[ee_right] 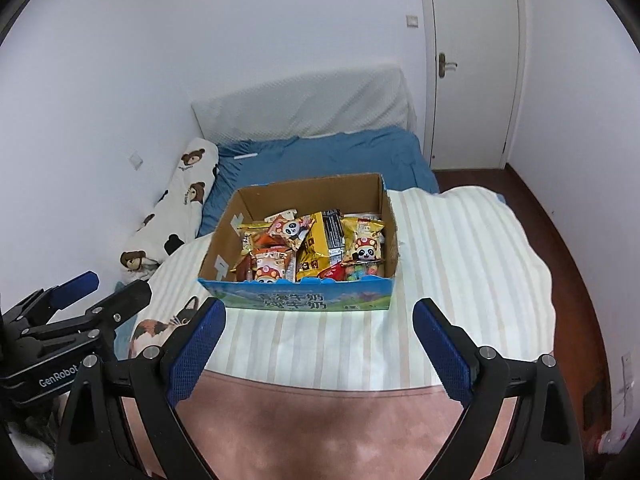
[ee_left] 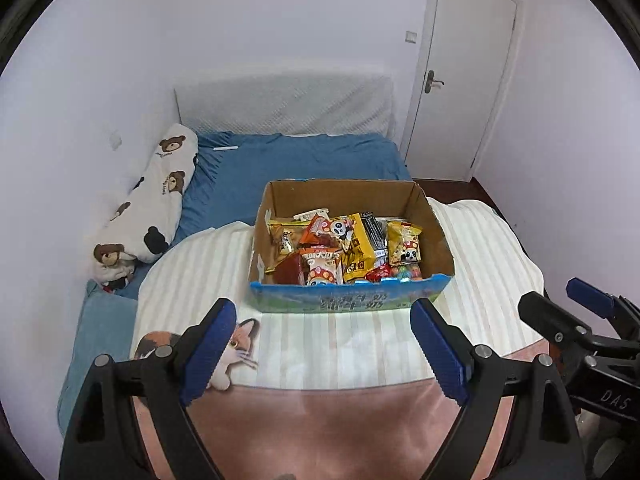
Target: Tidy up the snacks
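A bed (ee_left: 304, 152) in a blue sheet fills the corner of the room, with a striped white blanket (ee_left: 360, 340) spread over its near half and a pink cover (ee_left: 328, 420) at the edge closest to me. On the striped blanket sits an open cardboard box (ee_left: 344, 196), and the snacks (ee_left: 344, 248) lie heaped inside it: yellow, orange and red packets, some with panda faces. A bear-print pillow (ee_left: 160, 196) lies along the wall. The left tongs (ee_left: 324, 344) hang wide and empty short of the box; the right tongs (ee_right: 320, 344) do the same beside them.
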### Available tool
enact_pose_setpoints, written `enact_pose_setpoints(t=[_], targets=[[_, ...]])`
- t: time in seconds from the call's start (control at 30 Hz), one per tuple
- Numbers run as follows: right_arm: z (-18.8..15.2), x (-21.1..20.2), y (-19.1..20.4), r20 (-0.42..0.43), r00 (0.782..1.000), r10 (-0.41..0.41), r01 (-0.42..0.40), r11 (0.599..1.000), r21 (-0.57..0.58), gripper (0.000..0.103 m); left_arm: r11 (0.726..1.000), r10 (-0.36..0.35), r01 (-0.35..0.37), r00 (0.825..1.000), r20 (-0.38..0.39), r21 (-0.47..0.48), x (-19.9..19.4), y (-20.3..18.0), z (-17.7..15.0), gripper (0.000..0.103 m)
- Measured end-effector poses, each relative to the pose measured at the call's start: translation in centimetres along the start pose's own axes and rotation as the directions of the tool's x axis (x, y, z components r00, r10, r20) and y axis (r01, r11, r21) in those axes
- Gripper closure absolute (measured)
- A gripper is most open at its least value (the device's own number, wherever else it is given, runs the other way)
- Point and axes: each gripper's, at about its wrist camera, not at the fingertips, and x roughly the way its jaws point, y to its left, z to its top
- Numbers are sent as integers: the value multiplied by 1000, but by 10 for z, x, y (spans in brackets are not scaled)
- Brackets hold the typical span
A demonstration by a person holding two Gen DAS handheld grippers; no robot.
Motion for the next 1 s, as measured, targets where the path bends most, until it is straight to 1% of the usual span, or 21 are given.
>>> enact_pose_setpoints(t=[0.13, 0.3, 0.47, 0.53, 0.6, 0.63, 0.67, 0.83, 1.0], targets=[[-11, -30, 5, 31, 1000, 2, -2, 1000, -11, 6, 1000, 3, -3, 1000, 10, -2, -19, 1, -11, 14], [-22, -67, 14, 82, 997, -5, 7, 1000, -30, 6, 1000, 18, -17, 999, 42, -15, -44, 4, -22, 14], [-26, -88, 20, 112, 994, -5, 10, 999, -41, 6, 999, 14, -13, 999, 52, -33, -55, 8, -27, 14], [-25, -91, 20, 119, 993, -12, 18, 999, -44, 5, 999, 25, -23, 998, 62, -31, -57, 7, -27, 14], [-24, -90, 19, 118, 993, -24, 30, 998, -48, 1, 999, 28, -25, 997, 74, -34, -59, 8, -28, 12], [-24, -89, 19, 114, 993, -32, 38, 998, -51, 1, 999, 25, -22, 997, 79, -36, -59, 8, -28, 5], [-24, -86, 17, 113, 993, -37, 43, 998, -50, 1, 999, 26, -23, 996, 81, -40, -58, 8, -28, 0], [-22, -67, 8, 85, 995, -60, 62, 998, -18, 1, 998, 41, -37, 996, 76, -55, -43, 11, -22, 0], [-12, -47, -1, 84, 992, -89, 90, 996, -6, 1, 996, 68, -64, 995, 67, -60, -24, 14, -13, 0]])
